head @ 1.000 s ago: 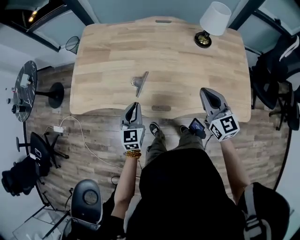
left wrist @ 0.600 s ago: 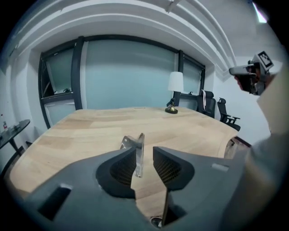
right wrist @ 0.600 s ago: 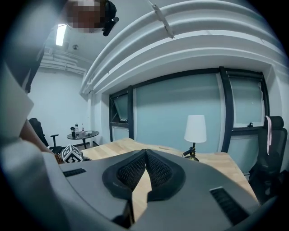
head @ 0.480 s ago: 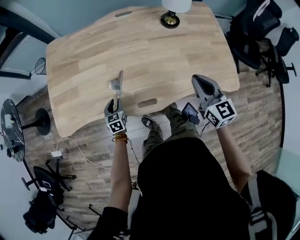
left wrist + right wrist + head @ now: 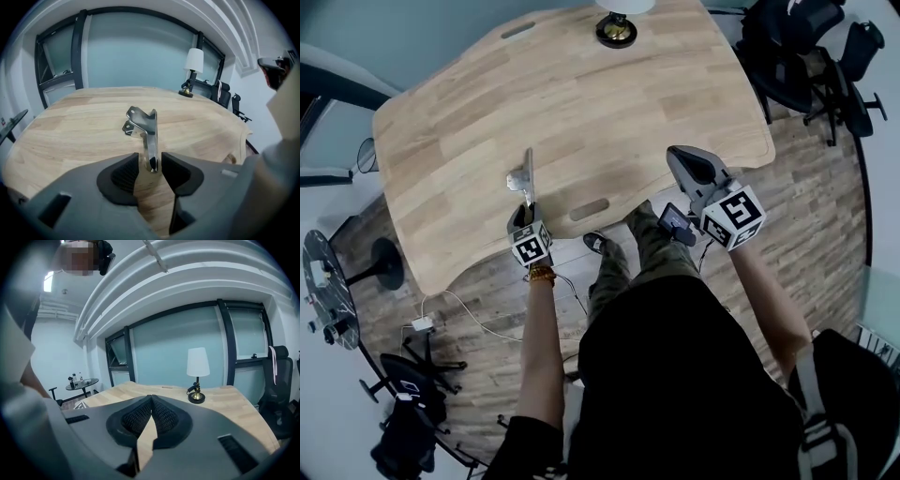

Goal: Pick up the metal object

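Observation:
The metal object (image 5: 522, 175) is a shiny bent bracket with a long strip, lying on the wooden desk (image 5: 609, 103) near its front left. My left gripper (image 5: 526, 208) points down at it, and its jaws have just been opening. In the left gripper view the near end of the strip (image 5: 150, 154) lies between the pads (image 5: 123, 174) of the left gripper (image 5: 150, 158), and the pads do not press on it. My right gripper (image 5: 678, 157) hovers over the desk's front right edge. In its own view the right gripper (image 5: 151, 399) is shut with nothing held.
A lamp (image 5: 616, 26) with a white shade (image 5: 198, 362) stands at the desk's far edge. Black office chairs (image 5: 797, 47) crowd the right side. A round black side table (image 5: 321, 281) and cables lie on the floor at the left. A slot (image 5: 589, 208) is cut near the desk's front edge.
My left gripper came down from in front of the desk edge to the near end of the metal strip, and its jaws opened. The right gripper shifted only slightly.

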A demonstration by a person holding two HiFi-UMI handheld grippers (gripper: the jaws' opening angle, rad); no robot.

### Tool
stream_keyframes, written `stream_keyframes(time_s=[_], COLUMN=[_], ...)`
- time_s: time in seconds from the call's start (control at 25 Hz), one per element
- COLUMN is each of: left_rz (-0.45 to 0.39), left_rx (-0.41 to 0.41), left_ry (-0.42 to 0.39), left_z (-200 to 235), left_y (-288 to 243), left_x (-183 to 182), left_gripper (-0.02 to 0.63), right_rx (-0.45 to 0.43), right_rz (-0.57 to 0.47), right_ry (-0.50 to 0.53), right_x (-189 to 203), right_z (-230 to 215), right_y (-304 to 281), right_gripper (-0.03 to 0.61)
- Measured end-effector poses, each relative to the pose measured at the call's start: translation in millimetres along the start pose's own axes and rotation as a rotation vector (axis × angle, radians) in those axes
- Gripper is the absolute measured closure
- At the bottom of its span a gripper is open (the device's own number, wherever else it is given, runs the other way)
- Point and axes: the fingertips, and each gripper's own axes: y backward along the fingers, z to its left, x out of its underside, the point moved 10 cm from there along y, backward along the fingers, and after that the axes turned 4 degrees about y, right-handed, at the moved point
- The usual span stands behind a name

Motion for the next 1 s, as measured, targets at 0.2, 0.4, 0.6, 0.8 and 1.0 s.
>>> stream_keyframes(time_s=[0.2,0.4,0.6,0.8,1.0], left_rz=[0.025,0.032,0.051,0.044,0.007], left_rx=[0.0,0.011,0.025,0.034,0.04], left_ry=[-0.045,-0.073,-0.04,-0.009,0.001], left_z=[1.1,-3.5,0.2,1.3,-4.7], left_y=[-12.2,-15.8,-18.9,-15.1,-10.1], left_x=[-13.8,-18.8,-20.5,-20.1,-20.4], left_gripper=[0.453,0.471,0.502,0.512,0.592], right_rx=[-0.001,0.006,0.012,0.007,-0.005], right_rz=[0.015,0.022,0.012,0.004,0.008], right_ry=[0.0,-0.001,-0.001,0.005,0.008], right_x=[1.4,0.4,-0.9,-2.0,-2.5], right_z=[1.3,1.9,4.5,6.2,5.3], right_y=[-3.3,-1.2,-6.9,-7.3,-10.2], right_gripper=[0.588,0.588,0.588,0.588,0.588])
